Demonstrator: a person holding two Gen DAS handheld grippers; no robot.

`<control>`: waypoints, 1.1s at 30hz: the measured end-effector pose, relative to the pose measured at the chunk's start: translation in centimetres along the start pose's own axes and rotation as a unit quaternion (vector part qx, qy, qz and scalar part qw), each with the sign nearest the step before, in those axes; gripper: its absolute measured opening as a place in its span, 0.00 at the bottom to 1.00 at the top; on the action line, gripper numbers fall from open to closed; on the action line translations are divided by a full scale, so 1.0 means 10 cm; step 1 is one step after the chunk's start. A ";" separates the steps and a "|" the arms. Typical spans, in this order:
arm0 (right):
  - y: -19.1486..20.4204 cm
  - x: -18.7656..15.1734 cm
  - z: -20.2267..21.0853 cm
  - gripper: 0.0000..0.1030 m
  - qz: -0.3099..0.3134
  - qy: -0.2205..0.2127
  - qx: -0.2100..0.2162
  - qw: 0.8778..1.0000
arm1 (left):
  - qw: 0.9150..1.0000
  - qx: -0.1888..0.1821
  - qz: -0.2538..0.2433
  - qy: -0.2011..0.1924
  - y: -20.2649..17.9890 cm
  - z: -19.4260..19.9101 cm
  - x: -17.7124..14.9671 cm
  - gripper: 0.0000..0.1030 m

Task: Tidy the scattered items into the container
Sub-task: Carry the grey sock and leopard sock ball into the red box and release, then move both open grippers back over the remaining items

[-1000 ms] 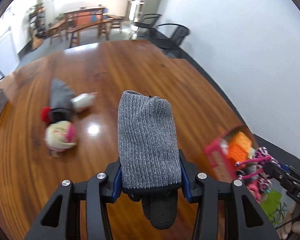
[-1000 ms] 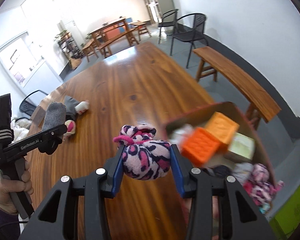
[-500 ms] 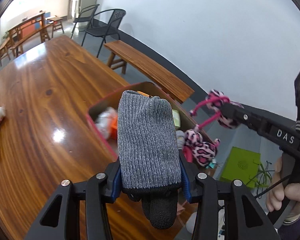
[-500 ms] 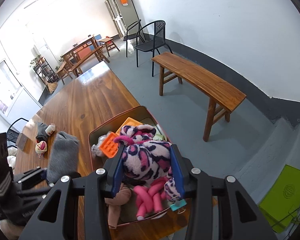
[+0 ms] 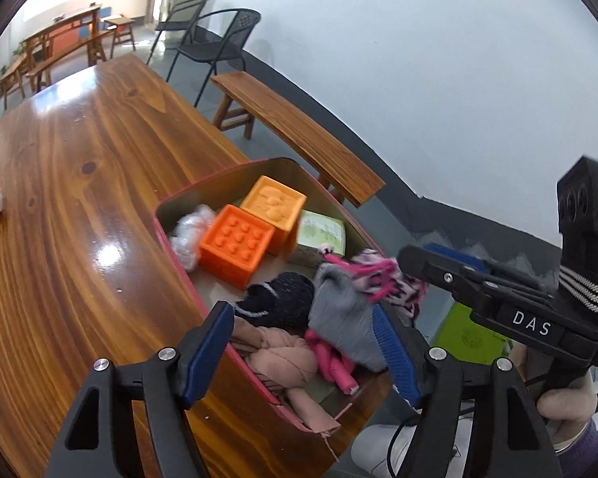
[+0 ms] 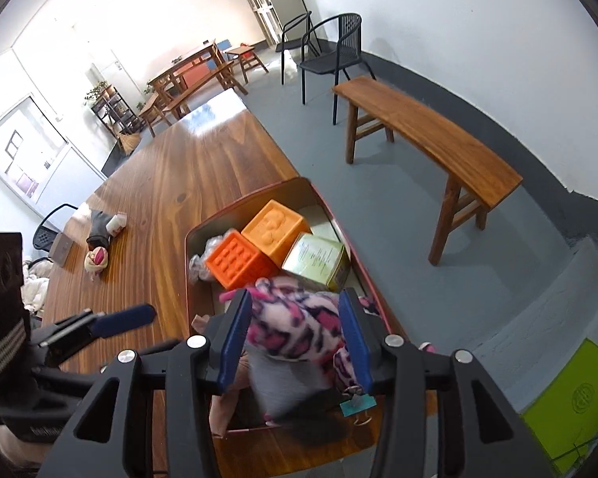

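My left hand-held gripper [image 5: 305,352] hangs over the near end of the container, blue pads spread wide with nothing between them. Just beyond its tips the ribbed grey knit sock [image 5: 345,320] lies slumped inside the box, bunched against a black knit piece [image 5: 281,304] and a pink rolled cloth [image 5: 333,362].

My right hand-held gripper [image 6: 295,338] sits over the same end, its pads on either side of the pink-and-black leopard-print plush toy [image 6: 299,324]. They look a little slack on it, but I can't tell whether they are pressing or letting go. The toy is blurred and hangs directly above the heap, so I judge it only needs to drop straight down.

Out from there, the red-rimmed rectangular container [image 5: 171,239] holds two orange rubber blocks [image 5: 235,245], a pale green carton [image 5: 323,233] and a crinkled clear bag [image 5: 189,235] at its far end. It stands at the edge of the polished wooden tabletop [image 5: 67,183].

Now the leftovers: a dark grey sock with a small white roll [image 6: 105,225] and a cream-and-pink ball [image 6: 96,259] lie well apart from the box, far across the tabletop to the left. The left side is nearer and free, so I reckon that one goes.
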State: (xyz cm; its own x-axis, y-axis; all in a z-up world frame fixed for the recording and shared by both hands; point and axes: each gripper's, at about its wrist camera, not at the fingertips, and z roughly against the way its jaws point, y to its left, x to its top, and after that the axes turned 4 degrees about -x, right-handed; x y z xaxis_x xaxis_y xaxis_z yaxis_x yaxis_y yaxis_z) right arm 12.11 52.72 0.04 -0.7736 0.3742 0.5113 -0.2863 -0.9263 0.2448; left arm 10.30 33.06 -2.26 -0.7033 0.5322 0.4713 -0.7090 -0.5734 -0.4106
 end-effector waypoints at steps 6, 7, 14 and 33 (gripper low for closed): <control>-0.07 0.01 0.00 0.49 -0.017 0.001 0.007 1.000 | 0.999 0.025 0.029 -0.010 0.18 0.12 0.00 0.71; -0.07 0.01 0.01 0.49 -0.015 -0.001 0.008 1.000 | 0.999 0.031 0.035 -0.012 0.22 0.13 0.00 0.71; -0.11 0.12 -0.03 0.49 -0.018 -0.011 0.006 1.000 | 0.997 0.045 0.068 -0.014 0.46 0.22 -0.09 0.71; 0.01 0.34 0.02 0.49 -0.026 -0.045 0.000 0.999 | 0.984 0.094 0.138 -0.068 0.99 0.68 -0.25 0.93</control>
State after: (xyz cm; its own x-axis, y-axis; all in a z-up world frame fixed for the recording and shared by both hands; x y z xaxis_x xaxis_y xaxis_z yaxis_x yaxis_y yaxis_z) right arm 9.56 53.90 1.97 -0.7039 0.4236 0.5702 -0.3248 -0.9058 0.2719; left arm 5.35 21.80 -2.17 -0.8449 0.2595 0.4678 -0.4614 -0.7959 -0.3919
